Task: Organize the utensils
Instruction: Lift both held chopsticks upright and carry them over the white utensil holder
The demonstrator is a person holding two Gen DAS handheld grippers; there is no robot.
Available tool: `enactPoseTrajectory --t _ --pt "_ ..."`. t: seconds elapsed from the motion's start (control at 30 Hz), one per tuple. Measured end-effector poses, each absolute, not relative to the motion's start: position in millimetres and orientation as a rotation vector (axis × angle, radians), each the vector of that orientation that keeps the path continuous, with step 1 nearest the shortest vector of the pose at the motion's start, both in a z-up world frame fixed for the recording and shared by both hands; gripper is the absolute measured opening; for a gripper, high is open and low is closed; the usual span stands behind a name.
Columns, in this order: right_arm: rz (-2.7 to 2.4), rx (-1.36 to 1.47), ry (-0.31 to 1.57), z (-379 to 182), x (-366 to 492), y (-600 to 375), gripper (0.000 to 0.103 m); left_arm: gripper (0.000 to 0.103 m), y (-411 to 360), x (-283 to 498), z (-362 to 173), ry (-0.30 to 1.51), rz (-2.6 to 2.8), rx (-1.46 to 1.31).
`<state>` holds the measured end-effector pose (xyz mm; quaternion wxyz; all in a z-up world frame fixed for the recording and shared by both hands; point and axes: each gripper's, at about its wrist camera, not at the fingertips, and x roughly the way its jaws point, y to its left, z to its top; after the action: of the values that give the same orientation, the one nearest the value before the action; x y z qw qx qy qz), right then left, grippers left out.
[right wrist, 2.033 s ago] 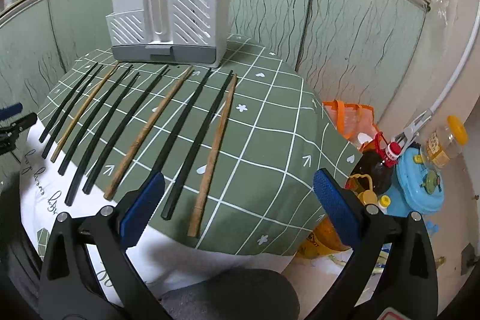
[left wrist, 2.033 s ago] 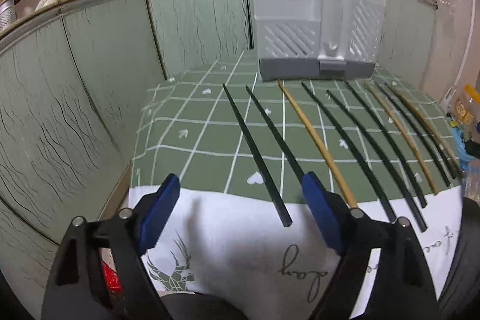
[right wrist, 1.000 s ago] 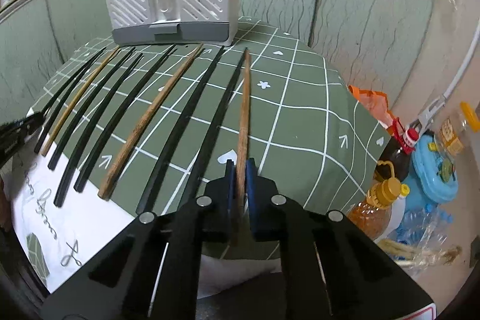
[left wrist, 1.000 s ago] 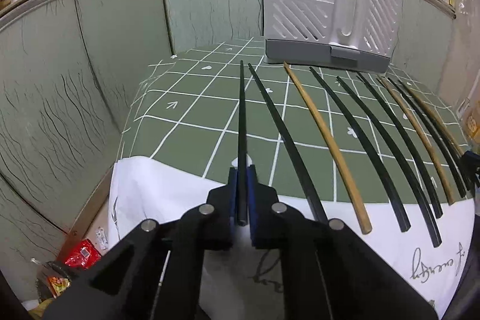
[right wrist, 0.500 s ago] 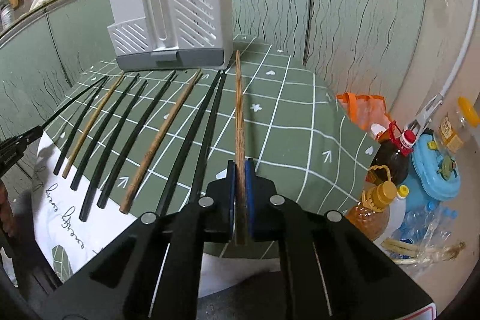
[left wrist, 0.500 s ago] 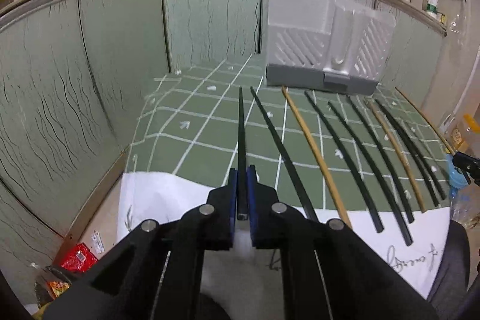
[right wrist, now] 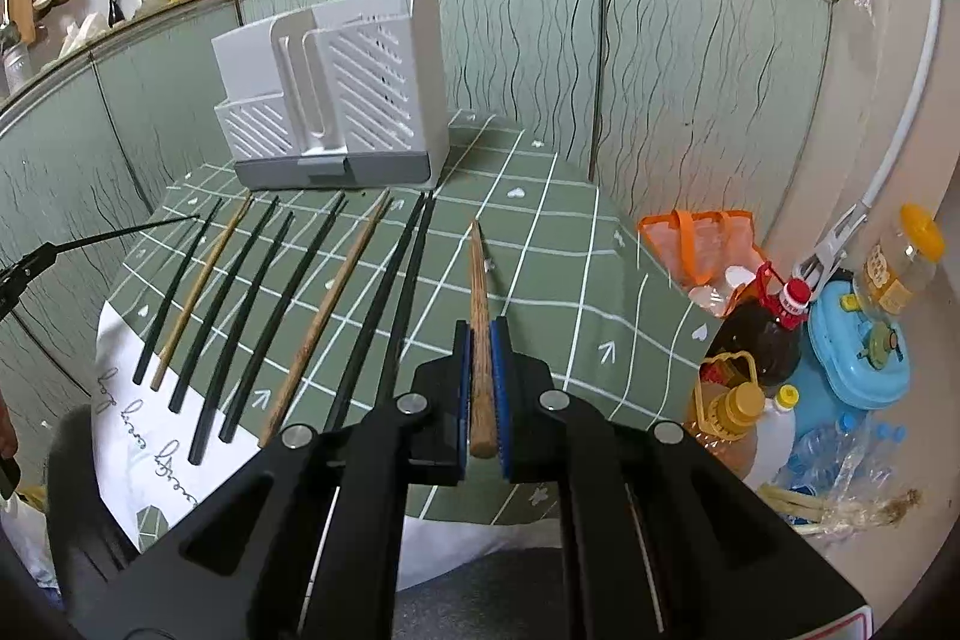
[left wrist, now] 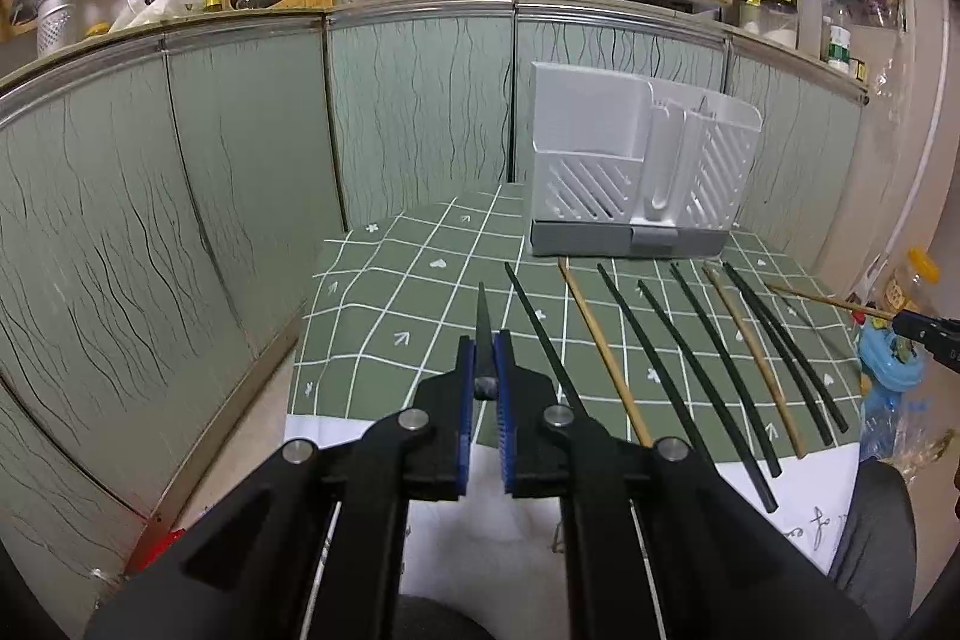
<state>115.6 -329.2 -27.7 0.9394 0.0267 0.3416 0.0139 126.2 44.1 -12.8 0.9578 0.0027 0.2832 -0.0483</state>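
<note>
Blue-padded black jaws pinch one black chopstick (left wrist: 483,334) and one brown wooden chopstick (right wrist: 478,322), while ahead of them lie a green tablecloth (left wrist: 390,304) with white gridlines and a pale grey slatted utensil holder (left wrist: 636,172).

Black fingers (left wrist: 444,436), blue pads (left wrist: 462,400)

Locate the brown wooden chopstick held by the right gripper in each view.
Left wrist view: far right edge, the wooden chopstick pokes in above the table.
Right wrist view: centre, it is clamped in the right gripper.
Shared landmark: the white utensil rack at the table's far end.
</note>
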Motion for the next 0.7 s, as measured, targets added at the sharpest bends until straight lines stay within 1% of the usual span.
enactPoseTrajectory --t 0.47,0.7 --pt "0.033 0.061 0.606 26 119 -337 0.006 0.008 58 145 34 0.592 -0.189 0.000" --pt "0.039 0.055 0.579 42 122 -337 0.006 0.008 56 150 54 0.573 -0.209 0.016"
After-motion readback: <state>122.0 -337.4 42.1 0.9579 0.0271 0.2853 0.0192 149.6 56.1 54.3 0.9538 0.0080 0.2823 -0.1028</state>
